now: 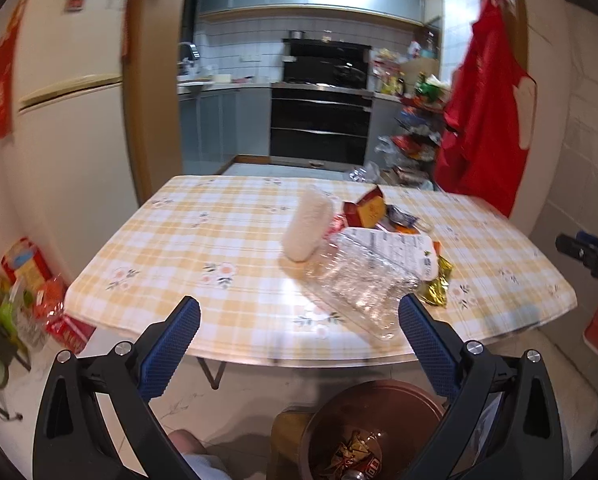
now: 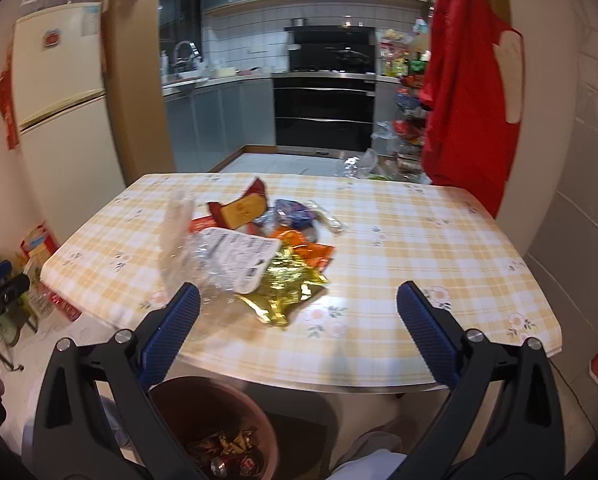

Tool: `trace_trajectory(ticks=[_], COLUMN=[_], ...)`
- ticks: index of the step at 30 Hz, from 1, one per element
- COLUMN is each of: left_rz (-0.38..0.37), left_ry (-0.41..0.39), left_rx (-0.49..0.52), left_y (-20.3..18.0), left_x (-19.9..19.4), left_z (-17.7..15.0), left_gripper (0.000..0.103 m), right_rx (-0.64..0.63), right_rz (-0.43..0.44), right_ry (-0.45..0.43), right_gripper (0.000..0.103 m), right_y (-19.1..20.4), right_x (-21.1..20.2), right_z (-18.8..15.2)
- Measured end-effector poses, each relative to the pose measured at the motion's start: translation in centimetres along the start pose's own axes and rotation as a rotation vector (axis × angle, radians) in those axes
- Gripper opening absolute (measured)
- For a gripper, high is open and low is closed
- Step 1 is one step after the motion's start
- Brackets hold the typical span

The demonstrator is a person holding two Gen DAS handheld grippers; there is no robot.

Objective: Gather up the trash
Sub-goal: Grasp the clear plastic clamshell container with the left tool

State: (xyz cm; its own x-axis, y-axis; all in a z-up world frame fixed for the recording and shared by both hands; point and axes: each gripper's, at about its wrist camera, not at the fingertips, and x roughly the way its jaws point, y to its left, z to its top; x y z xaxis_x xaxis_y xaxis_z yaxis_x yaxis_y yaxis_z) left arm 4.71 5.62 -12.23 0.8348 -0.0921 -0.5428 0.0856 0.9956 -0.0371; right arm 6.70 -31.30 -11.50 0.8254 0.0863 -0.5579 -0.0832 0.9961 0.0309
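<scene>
On the far left, a cream two-door fridge (image 1: 67, 92) is standing against the wall, its edges smeared by motion blur. The left claw (image 1: 299, 316) is hanging wide apart over the near edge of the yellow-checked, flower-printed table (image 1: 203, 240), nothing between its blue ribbed pads. Just beyond it a crumpled clear plastic tray with a white printed label (image 1: 363, 276) is lying on the cloth, a blurred white cylinder-like object (image 1: 309, 228) leaning just beside it; what that object is cannot be told. Behind them a red-and-gold carton (image 1: 365, 210) is sitting among dark wrappers too tangled to separate.

The right claw (image 2: 299, 314) is also standing wide, holding nothing, and a crinkled gold foil wrapper (image 2: 283, 288) is lying on the table beyond its pads, touching an orange packet (image 2: 311, 254). Below the table edge a round brown bin (image 2: 203, 408) is showing, partly hidden by the claw's black arm, with shiny wrappers inside. At the right a red apron-like cloth (image 2: 463, 80) is hanging.
</scene>
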Motion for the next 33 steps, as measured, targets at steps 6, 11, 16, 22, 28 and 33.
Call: trace_trajectory(ticks=[6, 11, 16, 22, 28, 33], left_rz=[-0.03, -0.038, -0.026, 0.042, 0.106, 0.094], left_ry=[0.021, 0.041, 0.104, 0.163, 0.181, 0.199], left_rx=[0.118, 0.239, 0.325, 0.424, 0.492, 0.477], left_y=[-5.0, -9.6, -13.0, -15.1, -15.2, -13.8], left_x=[3.8, 8.4, 13.7, 19.3, 22.3, 22.8], left_z=[0.2, -0.3, -1.6, -3.6, -4.5, -4.4], left_gripper=[0.097, 0.097, 0.097, 0.097, 0.097, 0.096], right_rx=[0.07, 0.115, 0.176, 0.248, 0.262, 0.244], right_rz=[-0.025, -0.038, -0.069, -0.095, -0.101, -0.083], right_ry=[0.016, 0.045, 0.096, 0.142, 0.174, 0.199], right_gripper=[0.097, 0.097, 0.097, 0.097, 0.097, 0.097], right_y=[-3.3, -5.7, -8.7, -11.7, -12.6, -11.7], right_x=[1.8, 3.8, 6.6, 8.9, 10.7, 12.0], right_z=[-1.0, -2.3, -4.0, -5.6, -6.5, -6.9])
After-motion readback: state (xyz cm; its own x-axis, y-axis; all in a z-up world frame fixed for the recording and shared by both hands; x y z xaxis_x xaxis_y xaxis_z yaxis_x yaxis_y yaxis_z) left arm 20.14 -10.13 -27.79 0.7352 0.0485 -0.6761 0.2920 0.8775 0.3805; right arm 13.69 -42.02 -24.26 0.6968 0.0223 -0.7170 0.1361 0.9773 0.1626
